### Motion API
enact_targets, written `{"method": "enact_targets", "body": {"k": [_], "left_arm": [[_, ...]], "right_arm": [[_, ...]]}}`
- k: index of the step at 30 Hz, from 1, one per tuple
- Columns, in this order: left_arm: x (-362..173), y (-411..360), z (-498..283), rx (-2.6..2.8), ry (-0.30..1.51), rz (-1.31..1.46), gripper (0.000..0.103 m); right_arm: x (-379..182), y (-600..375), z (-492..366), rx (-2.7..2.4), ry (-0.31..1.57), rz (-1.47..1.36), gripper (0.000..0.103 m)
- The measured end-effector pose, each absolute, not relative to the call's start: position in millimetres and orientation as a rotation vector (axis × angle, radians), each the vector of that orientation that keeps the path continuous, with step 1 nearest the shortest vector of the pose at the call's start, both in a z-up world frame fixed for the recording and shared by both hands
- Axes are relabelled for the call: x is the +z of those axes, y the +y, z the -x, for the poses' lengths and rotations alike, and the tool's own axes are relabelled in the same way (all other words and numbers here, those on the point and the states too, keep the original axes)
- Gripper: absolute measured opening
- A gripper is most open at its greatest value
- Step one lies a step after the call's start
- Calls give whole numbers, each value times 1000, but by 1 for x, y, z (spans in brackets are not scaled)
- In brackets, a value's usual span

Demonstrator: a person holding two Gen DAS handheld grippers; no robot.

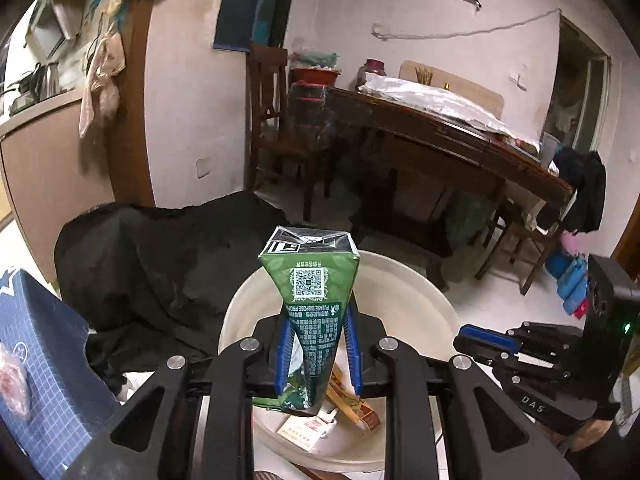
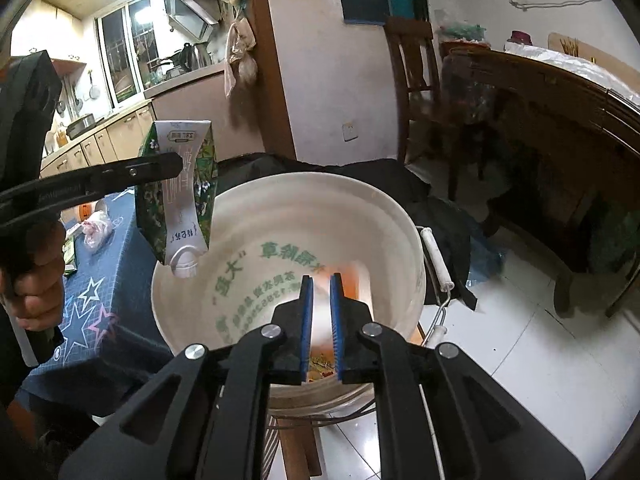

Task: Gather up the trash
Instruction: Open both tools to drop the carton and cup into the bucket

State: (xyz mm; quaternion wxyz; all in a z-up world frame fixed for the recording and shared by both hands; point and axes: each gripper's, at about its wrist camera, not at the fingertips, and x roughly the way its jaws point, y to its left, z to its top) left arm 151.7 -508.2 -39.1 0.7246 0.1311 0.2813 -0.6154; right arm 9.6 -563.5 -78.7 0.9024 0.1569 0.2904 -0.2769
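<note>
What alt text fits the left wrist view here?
The left gripper is shut on a squashed green drink carton, held over a white bucket that already contains wrappers. The right gripper hovers at right, a black bag behind.

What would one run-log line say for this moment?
left gripper: shut on crushed green drink carton | carton: above white plastic bucket | right gripper: open, empty, over bucket

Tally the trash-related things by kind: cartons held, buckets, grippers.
Green carton, squeezed in the left gripper above the bucket: 1
White bucket, some wrappers at its bottom: 1
Grippers, counting the right gripper, slightly open over the bucket, nothing gripped: 2
Total: 4
</note>
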Motion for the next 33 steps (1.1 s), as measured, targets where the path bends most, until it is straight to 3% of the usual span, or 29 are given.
{"method": "enact_targets", "body": {"k": [5, 8, 11, 17, 20, 28, 29, 32, 33], "left_arm": [[-38, -506, -153, -1371, 632, -300, 24], [-42, -509, -152, -1377, 641, -335, 34], [-43, -508, -152, -1371, 643, -343, 39], [-36, -503, -155, -1363, 634, -323, 43], [-33, -504, -150, -1371, 611, -340, 62], [-25, -488, -146, -1347, 546, -340, 62], [-24, -480, -145, -1351, 532, -336, 62], [-20, -448, -141, -1349, 481, -325, 62], [-19, -432, -141, -1356, 468, -317, 63]], "right_arm": [[-71, -565, -6, -570, 577, -335, 8], [-66, -562, -3, -570, 566, -339, 8], [-63, -560, 0, -570, 554, -336, 19], [-60, -559, -1, -568, 542, -335, 19], [-59, -558, 0, -570, 531, -337, 19], [-56, -558, 6, -583, 517, -335, 20], [-56, -557, 5, -588, 516, -325, 22], [-52, -544, 4, -599, 490, -283, 50], [-49, -539, 2, -589, 479, -267, 52]]}}
